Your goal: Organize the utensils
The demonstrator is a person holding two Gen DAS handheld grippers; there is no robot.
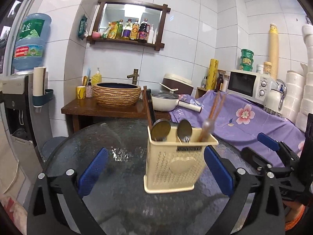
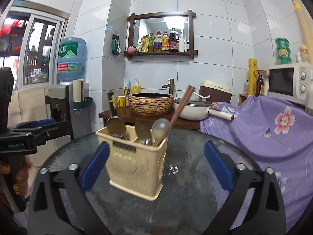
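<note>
Utensils sat upright in the cream caddy (image 1: 174, 164): two metal spoons (image 1: 160, 130), a pale ladle-type spoon (image 2: 160, 126) and brown chopsticks (image 1: 216, 105) leaning out of the end compartment. The caddy stood on the glass table (image 1: 117, 199), ahead of both tools.

Left tool (image 1: 156, 173): released, jaws spread wide, nothing between the pads; the caddy stood ahead of its right pad (image 1: 219, 171). Right tool (image 2: 156, 168): likewise released and empty, the caddy just ahead of its left pad (image 2: 95, 165).

Judgement: the sorting looked finished, so your step in hand was to draw clear. Keep both tools wide and pull straight back, so that neither inner pad clips the light caddy and tips it. Watch the chopsticks; they leaned loosely and could topple out with a knock.

Views differed. Your left-wrist view showed the caddy's front with its raised heart (image 1: 181, 164) and the right tool off to the side. Your right-wrist view showed a corner of the caddy, the divider between compartments, the ladle bowl clearly, and the left tool with a hand (image 2: 18, 178) gripping its handle. Both frames were slightly blurred.
</note>
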